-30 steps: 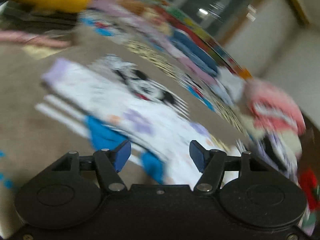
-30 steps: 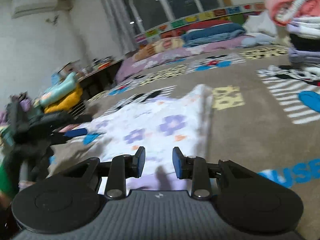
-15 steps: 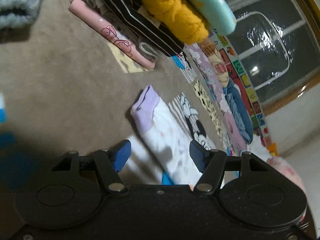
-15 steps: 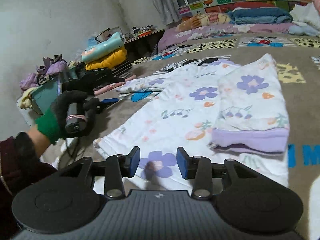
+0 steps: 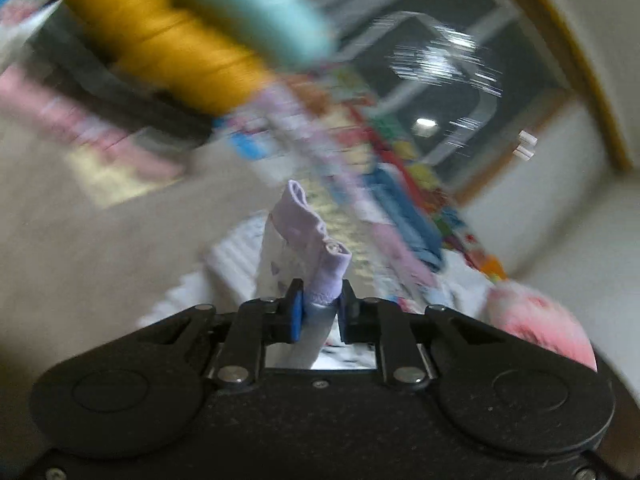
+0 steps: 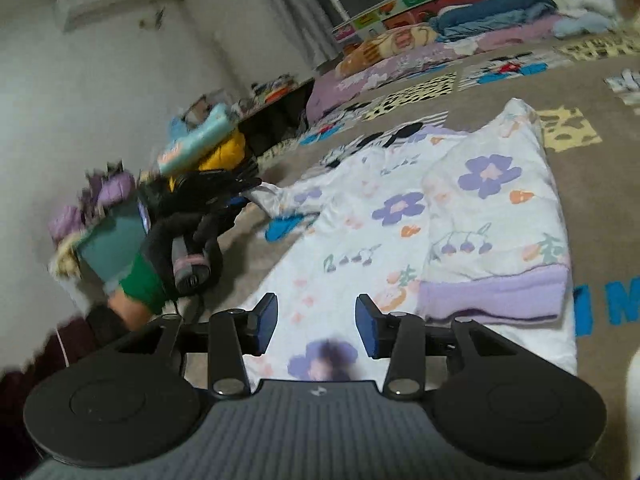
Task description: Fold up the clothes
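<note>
- The left gripper (image 5: 319, 307) has its jaws closed almost together on the lilac ribbed cuff (image 5: 308, 236) of a sleeve; the cuff stands up out of the jaws and the white sleeve cloth trails down behind it.
- The right gripper (image 6: 316, 325) has its jaws wide apart and empty, poised just above the near hem of the white floral sweatshirt with lilac trim (image 6: 384, 220).
- That sweatshirt lies spread on the brown cartoon-print carpet (image 6: 600, 92), its long axis running away from the right jaws toward the collar at the far end.
- The right sleeve (image 6: 496, 208) is already laid across the body, its lilac cuff near the right jaws, a little to their right.
- The other sleeve stretches out to the left, where the gloved left hand (image 6: 188, 236) has it by the end. My reading: this sleeve must travel rightward across the body, so the left hand is the one placed for the move, and the right could pin the hem.
- Beyond the left hand sits a stack of folded clothes (image 6: 208, 140), mustard and aqua on top; in the blurred left view it appears close above the cuff.
- Nothing lies on the garment's body in the sleeve's path; the stack is well to the side, and bedding (image 6: 480, 20) lines the far wall.
</note>
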{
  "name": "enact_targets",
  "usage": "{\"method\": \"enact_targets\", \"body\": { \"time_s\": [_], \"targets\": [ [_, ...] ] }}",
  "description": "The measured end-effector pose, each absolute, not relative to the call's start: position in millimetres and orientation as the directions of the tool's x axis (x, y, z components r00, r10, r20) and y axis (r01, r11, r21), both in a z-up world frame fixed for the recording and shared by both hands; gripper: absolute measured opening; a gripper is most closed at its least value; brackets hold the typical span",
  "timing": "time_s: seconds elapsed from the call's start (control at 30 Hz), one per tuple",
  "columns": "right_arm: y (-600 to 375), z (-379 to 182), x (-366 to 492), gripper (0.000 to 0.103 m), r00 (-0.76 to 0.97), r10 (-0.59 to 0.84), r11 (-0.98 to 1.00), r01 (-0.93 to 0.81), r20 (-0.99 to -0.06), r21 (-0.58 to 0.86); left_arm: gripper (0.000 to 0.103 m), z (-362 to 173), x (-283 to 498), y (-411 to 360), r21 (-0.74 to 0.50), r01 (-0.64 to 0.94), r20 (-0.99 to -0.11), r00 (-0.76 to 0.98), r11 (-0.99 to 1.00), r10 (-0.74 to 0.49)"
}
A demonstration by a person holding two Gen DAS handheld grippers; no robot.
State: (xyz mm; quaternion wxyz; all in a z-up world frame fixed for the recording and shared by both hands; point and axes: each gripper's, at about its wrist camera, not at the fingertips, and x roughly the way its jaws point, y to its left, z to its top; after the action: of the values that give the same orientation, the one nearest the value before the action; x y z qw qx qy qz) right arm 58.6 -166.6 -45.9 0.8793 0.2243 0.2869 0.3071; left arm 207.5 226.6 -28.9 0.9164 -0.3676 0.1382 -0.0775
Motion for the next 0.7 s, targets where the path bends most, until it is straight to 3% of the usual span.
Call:
{"method": "enact_targets", "body": {
  "time_s": [0.17, 0.43, 0.53, 0.63, 0.67, 0.7],
  "targets": [
    [-180, -45, 68, 0.046, 0.675, 0.67, 0.655, -0.341, -0.31, 0.674, 0.015, 1, 192, 167, -0.503, 0.249, -0.135, 0.923, 0.828, -0.359],
    [-201, -39, 89, 0.048, 0.754, 0.618, 0.58, -0.248, -0.221, 0.776, 0.015, 0, 176, 70, -0.173, 0.411, -0.244, 0.863, 0.895, -0.443],
    [-212, -47, 99, 0.05, 0.78, 0.588, 0.532, -0.176, -0.212, 0.828, 0.015, -8, 173, 44, -0.028, 0.44, -0.301, 0.853, 0.898, -0.427],
    [-220, -57, 111, 0.051, 0.796, 0.564, 0.489, -0.107, -0.221, 0.866, 0.015, -19, 176, 31, 0.041, 0.465, -0.346, 0.837, 0.884, -0.424],
    [-220, -60, 115, 0.052, 0.797, 0.562, 0.478, -0.092, -0.223, 0.873, 0.016, -23, 177, 28, 0.058, 0.475, -0.36, 0.83, 0.878, -0.425],
    [-220, -63, 120, 0.052, 0.797, 0.559, 0.467, -0.078, -0.226, 0.881, 0.026, -26, 178, 24, 0.074, 0.485, -0.375, 0.823, 0.871, -0.426]
  ]
}}
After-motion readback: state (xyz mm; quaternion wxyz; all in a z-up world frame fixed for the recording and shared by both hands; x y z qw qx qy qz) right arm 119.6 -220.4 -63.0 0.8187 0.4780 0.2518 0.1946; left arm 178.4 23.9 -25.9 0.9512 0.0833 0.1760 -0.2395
